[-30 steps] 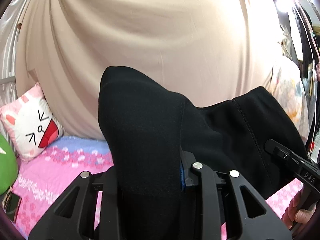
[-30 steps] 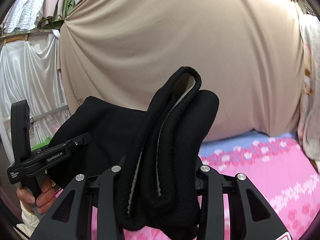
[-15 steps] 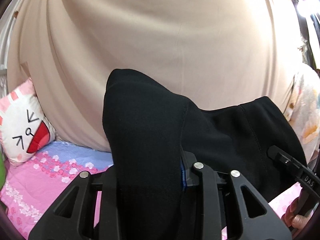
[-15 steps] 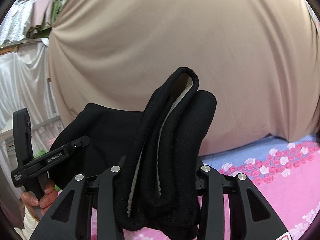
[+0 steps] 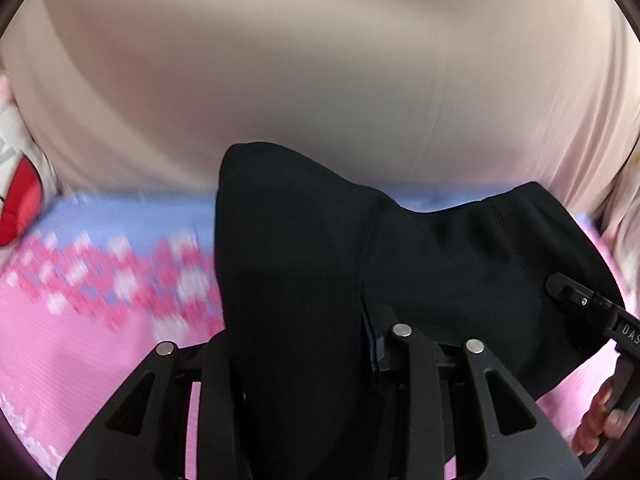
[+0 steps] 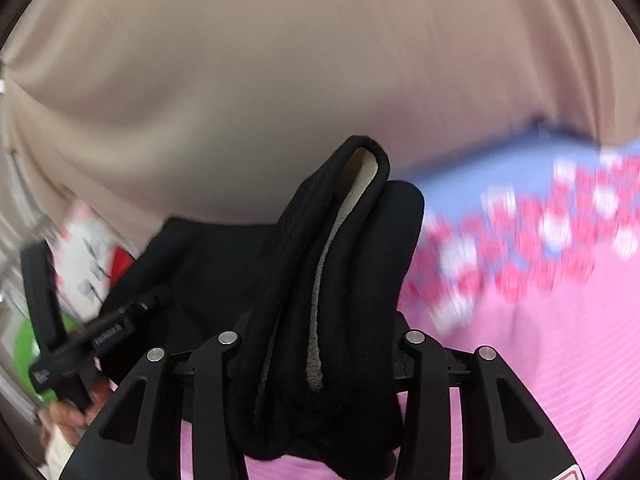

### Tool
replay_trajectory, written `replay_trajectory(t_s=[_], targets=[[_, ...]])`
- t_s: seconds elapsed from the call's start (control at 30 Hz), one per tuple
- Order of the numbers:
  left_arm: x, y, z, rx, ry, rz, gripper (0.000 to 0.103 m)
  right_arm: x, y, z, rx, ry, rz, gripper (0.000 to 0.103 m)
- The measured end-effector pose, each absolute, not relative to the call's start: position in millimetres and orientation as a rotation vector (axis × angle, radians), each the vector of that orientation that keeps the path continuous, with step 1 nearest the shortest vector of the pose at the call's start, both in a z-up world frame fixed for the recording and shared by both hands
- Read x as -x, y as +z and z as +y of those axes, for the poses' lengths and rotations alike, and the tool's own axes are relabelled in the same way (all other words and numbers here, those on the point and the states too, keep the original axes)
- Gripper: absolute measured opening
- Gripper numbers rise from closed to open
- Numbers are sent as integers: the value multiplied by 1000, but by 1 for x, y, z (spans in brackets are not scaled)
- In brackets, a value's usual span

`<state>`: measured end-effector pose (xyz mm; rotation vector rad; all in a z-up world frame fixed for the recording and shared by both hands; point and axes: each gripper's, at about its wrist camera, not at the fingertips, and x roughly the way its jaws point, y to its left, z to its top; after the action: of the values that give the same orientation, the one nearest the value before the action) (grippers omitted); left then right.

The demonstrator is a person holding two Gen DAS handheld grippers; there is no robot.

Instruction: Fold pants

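So both wrist views are pretty smeared with blur, but the main stuff reads fine. Starting at the left of the left wrist view, there's a cartoon pillow (image 5: 18, 196) poking in at the edge, sitting on the pink flowered bedspread (image 5: 80, 340) with its blue band along the back, and a big beige curtain (image 5: 320, 80) filling everything behind. Middle of that view, the left gripper (image 5: 298, 360) has a thick bunch of the black pants (image 5: 296, 248) clamped between its fingers; its jaws have just been easing apart a bit, but the cloth is still packed tight between them. The fabric stretches off rightward to where the other tool and the person's right hand (image 5: 600, 420) show at the edge. In the right wrist view, the left hand (image 6: 68, 416) and its tool are at the far left, with something green (image 6: 28, 354) behind them, then the right gripper (image 6: 320, 360) in the middle, closed on a folded wad of the pants showing their pale fleecy lining (image 6: 320, 300); those jaws have also just been opening slightly, cloth wedged between. The pants hang held up over the bedspread between the two tools. No containers anywhere in view.
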<state>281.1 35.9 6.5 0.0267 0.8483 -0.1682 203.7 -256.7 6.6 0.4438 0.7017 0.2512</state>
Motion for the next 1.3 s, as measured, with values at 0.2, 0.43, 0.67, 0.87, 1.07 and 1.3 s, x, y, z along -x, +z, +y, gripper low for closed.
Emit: replay_trajectory(t_s=[0.2, 0.43, 0.67, 0.87, 1.07, 1.3], targets=[[-255, 6, 76, -15, -63, 843, 69, -179, 10, -268, -335, 82, 748, 59], [-173, 58, 86, -152, 119, 673, 97, -94, 54, -240, -217, 51, 632, 62], [-132, 16, 71, -59, 45, 791, 97, -45, 10, -186, -198, 29, 740, 62], [-119, -5, 55, -106, 61, 816, 97, -30, -1, -175, -158, -22, 751, 63], [-114, -5, 46, -125, 35, 799, 97, -28, -2, -178, -174, -44, 739, 65], [-117, -4, 54, -76, 16, 804, 97, -29, 1, -177, -171, -49, 734, 66]])
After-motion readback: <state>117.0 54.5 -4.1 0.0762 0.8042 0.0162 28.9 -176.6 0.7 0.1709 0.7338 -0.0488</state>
